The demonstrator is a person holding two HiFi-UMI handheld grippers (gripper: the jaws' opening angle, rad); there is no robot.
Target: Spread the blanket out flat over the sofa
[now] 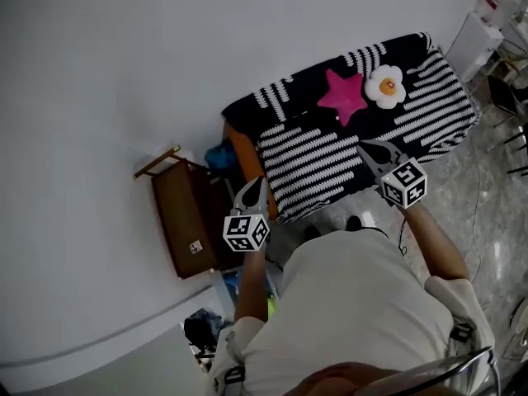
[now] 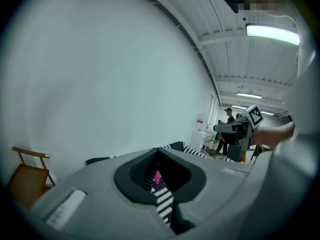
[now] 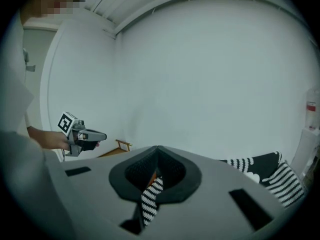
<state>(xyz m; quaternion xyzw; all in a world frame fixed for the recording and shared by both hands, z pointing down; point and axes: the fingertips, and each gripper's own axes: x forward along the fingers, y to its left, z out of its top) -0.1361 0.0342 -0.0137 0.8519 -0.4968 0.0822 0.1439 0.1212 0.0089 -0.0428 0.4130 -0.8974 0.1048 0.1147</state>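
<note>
- Handling (judged): black-and-white striped soft blanket [image 1: 346, 143] looks light, floppy & non-fragile. It'll sag btwn grips, so hold it at the near edge, corners well apart, and keep it taut.
- Left hand-held gripper [image 1: 255, 186]: jaws pressed together, pinching a striped fold [image 2: 163, 202] of the blanket edge.
- Right hand-held gripper [image 1: 368, 148]: jaws likewise pressed together on a striped fold [image 3: 149, 199].
- Where: blanket lies draped over the orange-sided sofa [image 1: 242, 160], upper centre to right of head view. Its near edge is lifted at both grips.
- Looks: black ground w/ bands of white dashes, a bit rumpled at lower left. Pink star shape [image 1: 343, 94] & white round shape w/ orange centre [image 1: 385, 86] are on top; print or cushions, can't tell.
</note>
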